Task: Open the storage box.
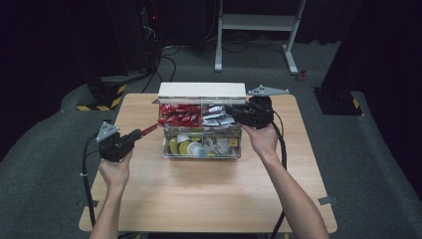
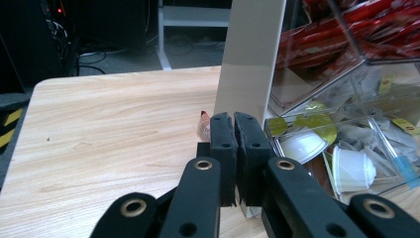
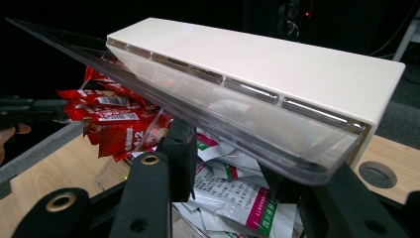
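Pale wooden worktop (image 1: 209, 189) carrying clear plastic compartment box (image 1: 201, 148) mid-top; right tool (image 1: 238, 111) spread around its raised lid (image 3: 237, 106), left tool (image 1: 142, 133) just left, pinching a red sachet (image 1: 149, 130): likely lid slipping shut, sachet snagging on the wall.

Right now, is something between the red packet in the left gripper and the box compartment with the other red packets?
Nothing visible blocks it. The left gripper holds the red packet just left of the box, and the right gripper props the lid open.
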The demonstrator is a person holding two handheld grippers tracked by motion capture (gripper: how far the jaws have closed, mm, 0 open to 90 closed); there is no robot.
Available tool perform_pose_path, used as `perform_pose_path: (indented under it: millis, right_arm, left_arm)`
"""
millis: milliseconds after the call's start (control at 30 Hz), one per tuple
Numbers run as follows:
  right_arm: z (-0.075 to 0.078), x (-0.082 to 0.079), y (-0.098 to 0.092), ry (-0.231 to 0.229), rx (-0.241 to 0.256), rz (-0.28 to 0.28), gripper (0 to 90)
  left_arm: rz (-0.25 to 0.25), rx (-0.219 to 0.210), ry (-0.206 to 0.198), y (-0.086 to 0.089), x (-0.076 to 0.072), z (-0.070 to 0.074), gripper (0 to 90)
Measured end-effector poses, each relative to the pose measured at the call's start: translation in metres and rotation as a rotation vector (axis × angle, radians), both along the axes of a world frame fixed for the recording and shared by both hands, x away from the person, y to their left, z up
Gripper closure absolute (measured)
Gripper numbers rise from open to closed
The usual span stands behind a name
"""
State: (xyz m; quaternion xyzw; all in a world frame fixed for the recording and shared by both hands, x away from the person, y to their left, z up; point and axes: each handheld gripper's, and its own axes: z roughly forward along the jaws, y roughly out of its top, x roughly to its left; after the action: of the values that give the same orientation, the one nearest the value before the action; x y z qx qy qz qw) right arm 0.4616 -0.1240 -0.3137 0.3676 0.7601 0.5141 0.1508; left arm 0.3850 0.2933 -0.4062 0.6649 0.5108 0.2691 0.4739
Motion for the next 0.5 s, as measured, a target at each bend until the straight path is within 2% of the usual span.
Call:
perform_pose_path:
  millis: [133, 200, 500]
  right_arm:
    - [0.0, -0.001, 0.0, 0.001, 0.002, -0.001, 60.7]
    - [-0.001, 0.0, -0.001, 0.001, 0.003, -0.004, 60.8]
    - [0.0, -0.002, -0.001, 0.002, -0.006, -0.013, 60.6]
  left_arm:
    - [-0.003, 0.009, 0.005, -0.002, 0.004, -0.004, 87.5]
    - [0.001, 0.001, 0.01, -0.003, 0.006, -0.007, 87.5]
    - [0.01, 0.03, 0.025, -0.004, 0.013, -0.019, 87.4]
